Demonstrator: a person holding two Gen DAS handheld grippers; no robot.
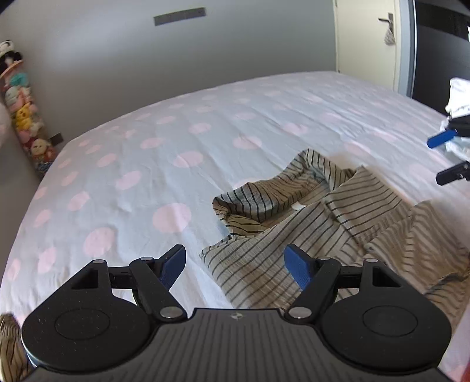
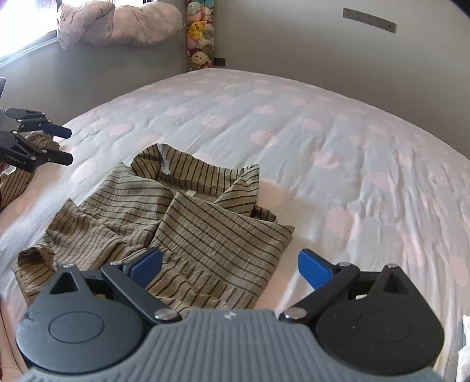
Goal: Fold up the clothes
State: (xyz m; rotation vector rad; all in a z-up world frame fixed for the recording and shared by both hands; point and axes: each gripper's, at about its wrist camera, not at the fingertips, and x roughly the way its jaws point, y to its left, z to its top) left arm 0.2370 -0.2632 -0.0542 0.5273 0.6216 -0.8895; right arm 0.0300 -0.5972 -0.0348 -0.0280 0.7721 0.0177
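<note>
Lying rumpled on the bed [image 2: 323, 123], the striped shirt [image 2: 188, 217] is beige with thin dark lines, its collar [image 2: 164, 164] turned up at the far side and a small white label showing just inside it. One sleeve trails off toward the left in the right wrist view, ending in a bunched cuff [image 2: 32, 255]. Folds of cloth overlap loosely across the middle; nothing is squared up.

Above the near hem, the right tool [image 2: 230, 266] hangs with its blue pads spread wide, one pad over the fabric and the other over bare sheet, gripping nothing. The left tool [image 1: 235, 270] stands likewise wide apart with nothing between its pads, over the shirt's left edge; the shirt [image 1: 323, 223] fills the right half of its view. Each tool shows in the other's camera: the left tool [image 2: 63, 145] at the left edge, the right tool [image 1: 446, 155] at the right edge.

Around the shirt, the sheet is pale blue with pink dots. A white pile of laundry [image 1: 461, 97] sits at the bed's far right. Stuffed toys [image 2: 199, 35] are stacked in a column at the grey wall, a pink pillow [image 2: 117, 23] lies near the window, and a cream door [image 1: 367, 41] stands beyond the bed.
</note>
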